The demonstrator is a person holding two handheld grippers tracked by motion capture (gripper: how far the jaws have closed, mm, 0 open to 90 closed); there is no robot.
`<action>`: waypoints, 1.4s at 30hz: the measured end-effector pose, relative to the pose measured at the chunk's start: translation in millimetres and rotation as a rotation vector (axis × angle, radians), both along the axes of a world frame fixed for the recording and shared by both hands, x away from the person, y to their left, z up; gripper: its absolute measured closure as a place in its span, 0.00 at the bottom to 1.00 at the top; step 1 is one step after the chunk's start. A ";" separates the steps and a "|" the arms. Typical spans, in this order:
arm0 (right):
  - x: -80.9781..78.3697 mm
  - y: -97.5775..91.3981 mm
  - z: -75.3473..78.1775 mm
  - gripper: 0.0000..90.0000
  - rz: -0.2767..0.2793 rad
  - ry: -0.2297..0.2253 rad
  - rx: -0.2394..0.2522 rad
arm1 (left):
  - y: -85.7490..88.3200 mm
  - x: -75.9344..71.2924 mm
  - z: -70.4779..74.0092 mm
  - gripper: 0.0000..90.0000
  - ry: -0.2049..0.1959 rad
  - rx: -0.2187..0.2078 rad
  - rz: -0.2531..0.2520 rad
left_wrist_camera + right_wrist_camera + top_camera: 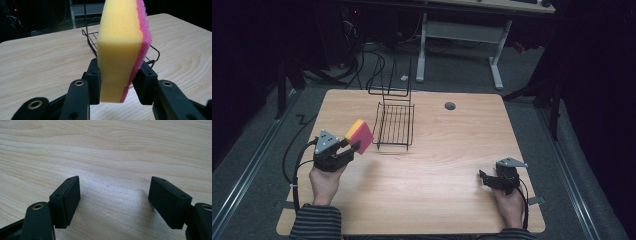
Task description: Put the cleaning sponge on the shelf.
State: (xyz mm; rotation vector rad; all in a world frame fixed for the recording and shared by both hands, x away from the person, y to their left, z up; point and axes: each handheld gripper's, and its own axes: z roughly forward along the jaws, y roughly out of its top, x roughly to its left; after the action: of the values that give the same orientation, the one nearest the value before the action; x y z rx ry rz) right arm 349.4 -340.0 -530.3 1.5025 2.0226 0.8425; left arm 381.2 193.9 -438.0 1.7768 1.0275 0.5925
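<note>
1. No brand, label or writing can be read on any of the things.
2. The left gripper (354, 146) pinches a thick foam sponge, yellow with a pink scouring face (359, 134), holding it clear above the table near the left edge. In the left gripper view the black pads (93, 82) press on both broad faces of the sponge (120, 50), which stands upright with its pink layer to the right.
3. The right gripper (482, 176) sits low over the table near the front right corner, its jaws spread wide with only bare wood between the pads (67, 200).
4. A black wire dish rack (395, 122) stands on the table just right of the sponge, its tall back frame toward the far edge.
5. The surface is a light wooden rectangular table (437, 165) with visible grain and a round grey cable grommet (450, 106) near the far edge.
6. The room is dark, with grey carpet (257, 165), loose black cables (362, 70) and a white-legged desk (462, 35) behind.
</note>
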 end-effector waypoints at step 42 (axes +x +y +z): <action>0.0 -0.1 0.0 0.29 0.001 0.000 0.000 | -38.3 31.7 9.1 0.69 0.001 -0.026 -0.084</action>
State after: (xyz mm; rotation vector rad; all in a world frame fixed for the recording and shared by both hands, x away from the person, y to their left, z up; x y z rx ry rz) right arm 349.5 -340.0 -530.4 1.5017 2.0230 0.8431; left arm 412.8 155.6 -428.9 1.7881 0.9517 0.5241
